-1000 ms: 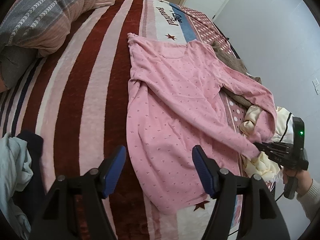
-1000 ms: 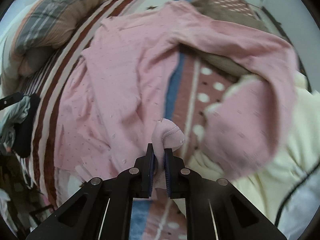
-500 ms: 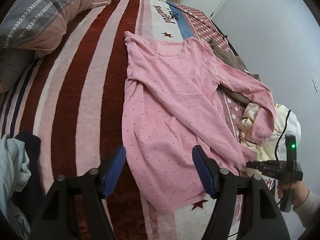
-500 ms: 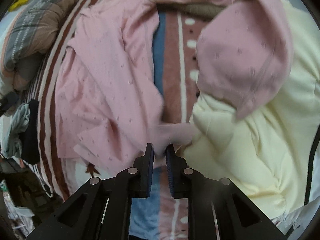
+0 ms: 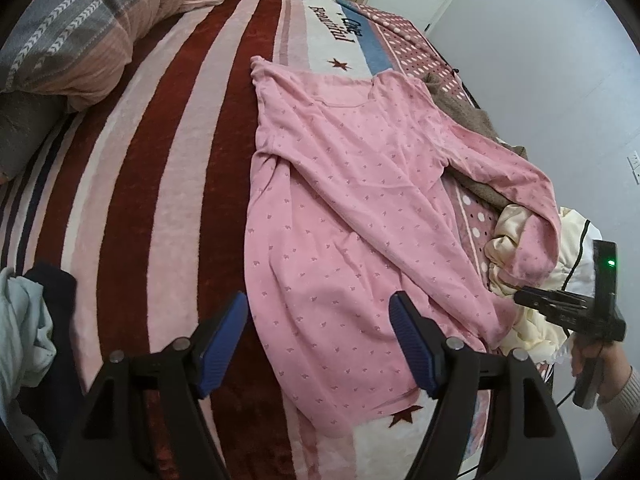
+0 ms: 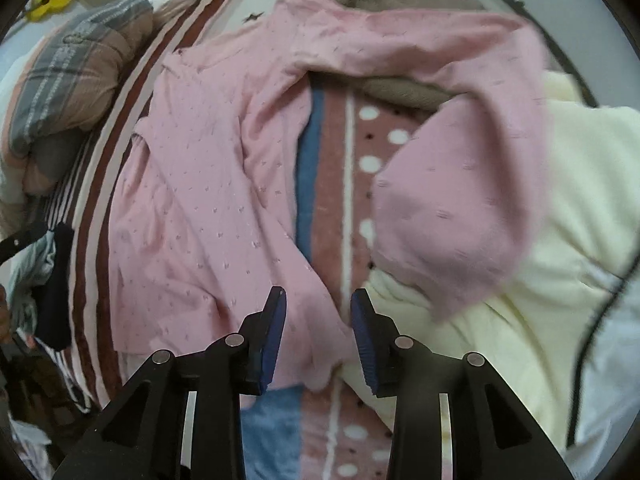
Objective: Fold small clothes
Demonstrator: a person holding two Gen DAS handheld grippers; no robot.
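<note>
The step in hand looks like spreading flat, before any fold. The left gripper [image 5: 318, 338] hangs over the hem with its jaws wide apart and empty. 1 pink top [image 5: 340, 216] lies face up across the striped blanket [image 5: 168, 152]. The right gripper [image 6: 318, 336] is parted, empty, over the hem's right corner. Next, likely, the right sleeve [image 6: 452, 216], draped on 1 cream garment [image 6: 520, 340], needs folding in.

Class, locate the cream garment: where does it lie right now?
In the right wrist view the cream garment is bunched on the right side of the bed, under the pink top's sleeve end, beside the dotted blanket strip.
</note>
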